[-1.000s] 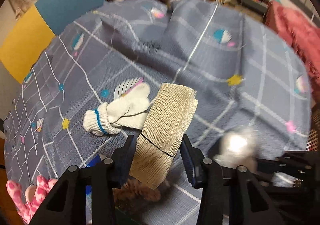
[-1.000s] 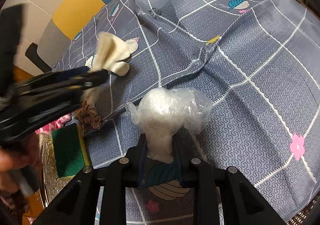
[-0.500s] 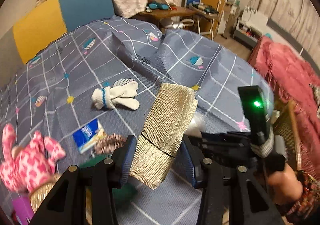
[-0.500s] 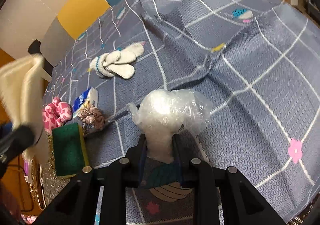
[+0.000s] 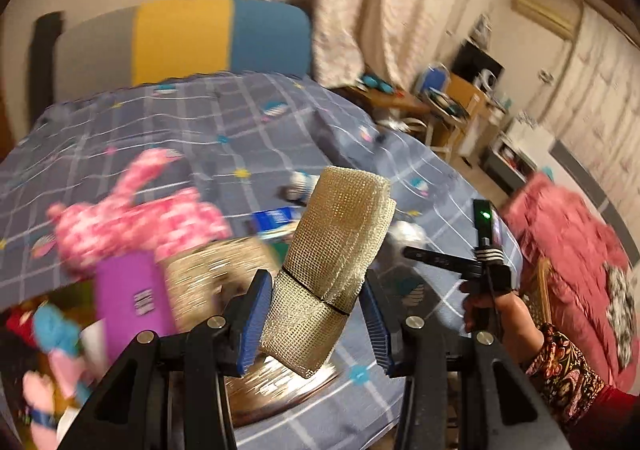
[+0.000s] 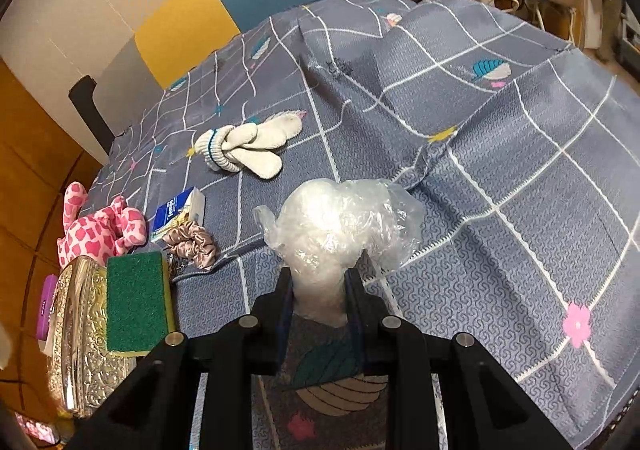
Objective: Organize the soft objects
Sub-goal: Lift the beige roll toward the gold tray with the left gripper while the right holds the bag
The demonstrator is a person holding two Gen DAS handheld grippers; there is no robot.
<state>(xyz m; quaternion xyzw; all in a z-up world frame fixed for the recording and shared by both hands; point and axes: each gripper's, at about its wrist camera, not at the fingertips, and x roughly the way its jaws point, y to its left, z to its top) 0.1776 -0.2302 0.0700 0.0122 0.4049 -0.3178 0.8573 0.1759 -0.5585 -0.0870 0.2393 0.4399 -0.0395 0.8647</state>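
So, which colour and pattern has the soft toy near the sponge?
The soft toy is white with pink spots, seen best in the right wrist view.

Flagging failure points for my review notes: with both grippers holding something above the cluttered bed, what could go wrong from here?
1. The left gripper pinches the rolled mesh cloth only near its lower end; the long free end may flop or slip out.
2. The right gripper squeezes only the neck of the clear plastic bag, which may slide free.
3. The green sponge lies on the embossed silver tray; a careless drop there could knock it off.
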